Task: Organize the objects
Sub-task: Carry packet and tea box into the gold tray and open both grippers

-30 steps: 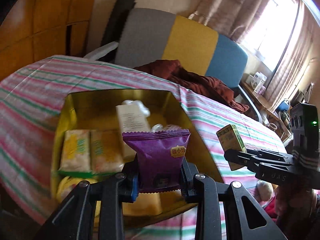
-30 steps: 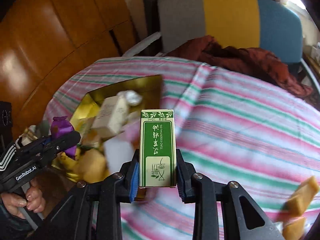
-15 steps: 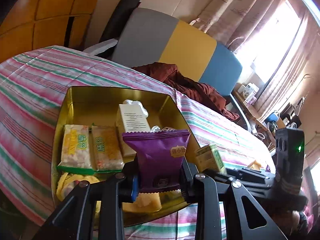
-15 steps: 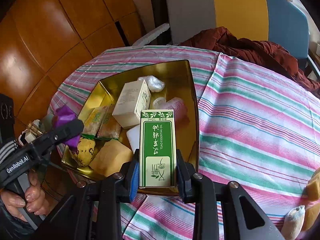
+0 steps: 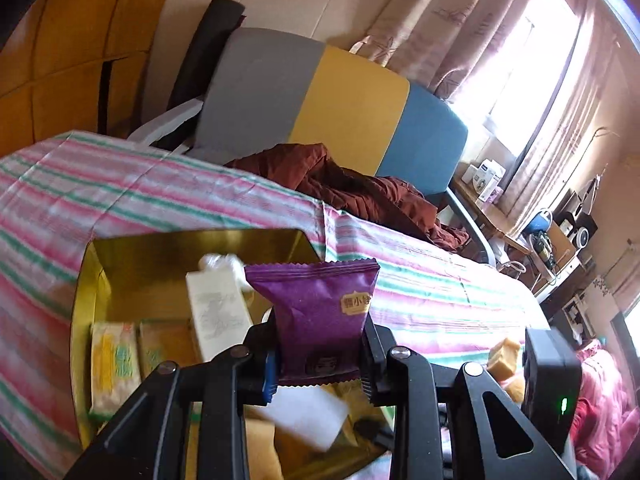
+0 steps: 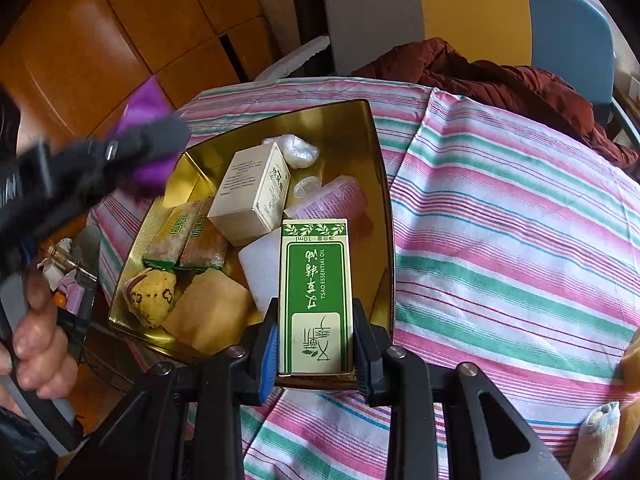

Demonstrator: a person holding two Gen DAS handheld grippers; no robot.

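Note:
My left gripper [image 5: 318,364] is shut on a purple snack packet [image 5: 320,312], held upright above the near right part of a gold tin tray [image 5: 192,242]. In the right wrist view my right gripper [image 6: 314,350] is shut on a green and white essential oil box [image 6: 314,292], which hangs over the tray's [image 6: 362,132] near right corner. The tray holds a cream box [image 6: 252,192], two green-edged snack packs [image 6: 188,240], a spotted yellow cake [image 6: 152,298], a white block [image 6: 260,268] and a pink wrapped item [image 6: 332,200]. The left gripper [image 6: 132,148] shows blurred at the left, with a hand [image 6: 36,344] on its handle.
The tray sits on a round table under a pink and green striped cloth [image 6: 500,220]. A grey, yellow and blue chair [image 5: 332,108] with a dark red garment [image 5: 360,196] stands behind. Tan blocks [image 5: 504,358] lie on the cloth at the right. Wooden wall panels [image 6: 100,40] stand left.
My left gripper with the purple packet has risen and shifted right over the tray. My right gripper has brought the green box in over the tray's near right corner.

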